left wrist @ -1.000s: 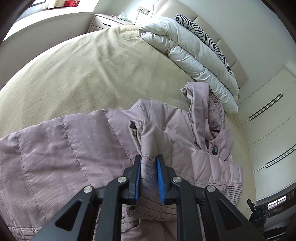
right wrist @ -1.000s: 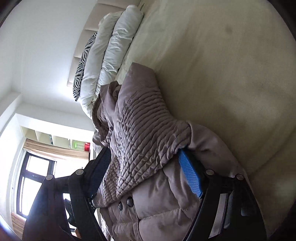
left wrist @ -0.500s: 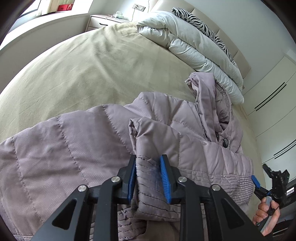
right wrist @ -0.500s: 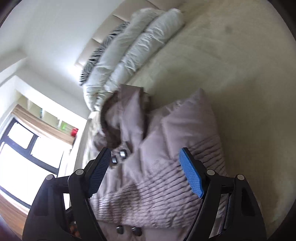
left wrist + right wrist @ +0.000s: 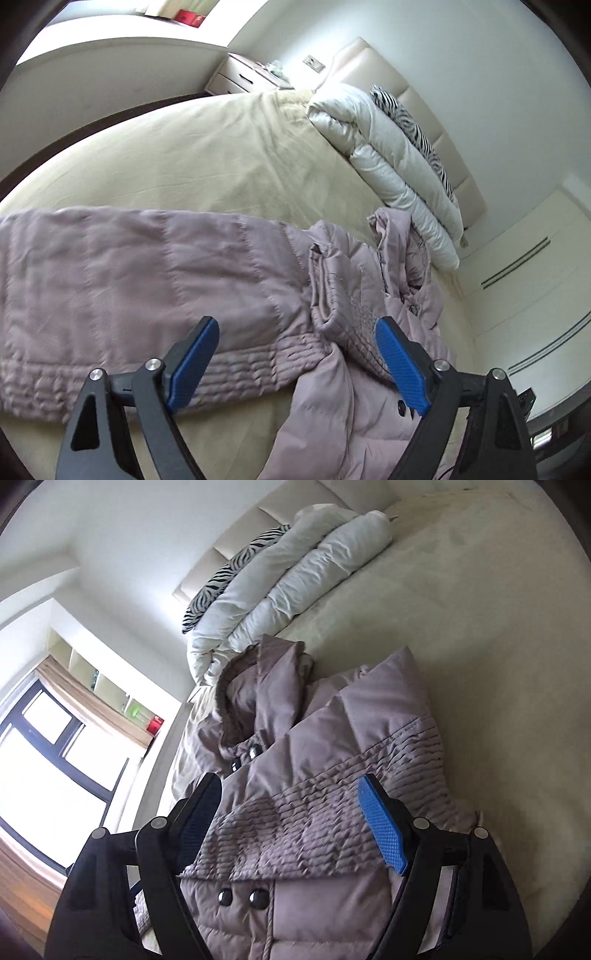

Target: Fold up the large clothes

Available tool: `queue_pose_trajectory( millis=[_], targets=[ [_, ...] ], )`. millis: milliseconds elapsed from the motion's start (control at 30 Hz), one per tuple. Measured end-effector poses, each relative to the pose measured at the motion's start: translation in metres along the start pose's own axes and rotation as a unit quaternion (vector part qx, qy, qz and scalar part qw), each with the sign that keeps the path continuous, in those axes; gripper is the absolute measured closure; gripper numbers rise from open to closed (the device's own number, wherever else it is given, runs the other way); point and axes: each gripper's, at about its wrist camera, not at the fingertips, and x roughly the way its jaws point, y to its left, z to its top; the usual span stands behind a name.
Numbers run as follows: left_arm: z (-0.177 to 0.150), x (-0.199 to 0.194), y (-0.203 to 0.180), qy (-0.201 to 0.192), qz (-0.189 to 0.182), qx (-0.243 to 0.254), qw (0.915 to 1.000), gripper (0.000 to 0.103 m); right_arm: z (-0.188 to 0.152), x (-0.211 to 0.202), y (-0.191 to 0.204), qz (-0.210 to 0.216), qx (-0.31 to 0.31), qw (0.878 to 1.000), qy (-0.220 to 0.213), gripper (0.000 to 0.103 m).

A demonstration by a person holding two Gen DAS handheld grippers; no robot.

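A mauve quilted jacket (image 5: 155,280) lies spread on the beige bed (image 5: 207,162), its hood (image 5: 251,686) toward the pillows. One sleeve is folded across the front, and its ribbed cuff (image 5: 347,321) lies on the body. My left gripper (image 5: 297,328) hovers over the jacket's hem with its jaws opening. The blue pads (image 5: 402,365) stand wide apart and touch no cloth. In the right wrist view the other folded sleeve's ribbed cuff (image 5: 325,812) lies below my right gripper (image 5: 288,786). That gripper is open and grips nothing.
A folded white duvet (image 5: 388,158) and a zebra-print pillow (image 5: 417,125) lie along the padded headboard (image 5: 436,110). A nightstand (image 5: 247,74) stands past the bed's far corner. White wardrobe doors (image 5: 524,288) are on the right, and a window (image 5: 51,760) shows in the right wrist view.
My left gripper let go of the sleeve cuff, opened wide and drew back to the left. My right gripper lifted away from the jacket and rolled, staying open.
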Motion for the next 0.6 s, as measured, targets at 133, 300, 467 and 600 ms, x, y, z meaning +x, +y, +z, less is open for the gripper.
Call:
queue_pose_trajectory(
  millis=[133,300,467,600],
  targets=[
    [-0.022,-0.088,0.08,-0.076,-0.016,-0.14,0.9871,0.011,-0.028,-0.027,0.025,0.029,-0.011,0.999,0.021,0.027],
    [-0.042,-0.171,0.156,-0.165,0.005,-0.237,0.9574,0.01,-0.066,-0.043,0.048,0.052,-0.013,0.998,0.043,0.027],
    [-0.06,-0.202,0.219,-0.201,-0.025,-0.346,0.9159,0.01,-0.094,-0.059,0.062,0.059,-0.014,0.997,0.053,0.027],
    [-0.067,-0.182,0.234,-0.186,-0.054,-0.381,0.904,0.01,-0.103,-0.06,0.065,0.056,-0.001,0.997,0.057,0.027]
  ],
)
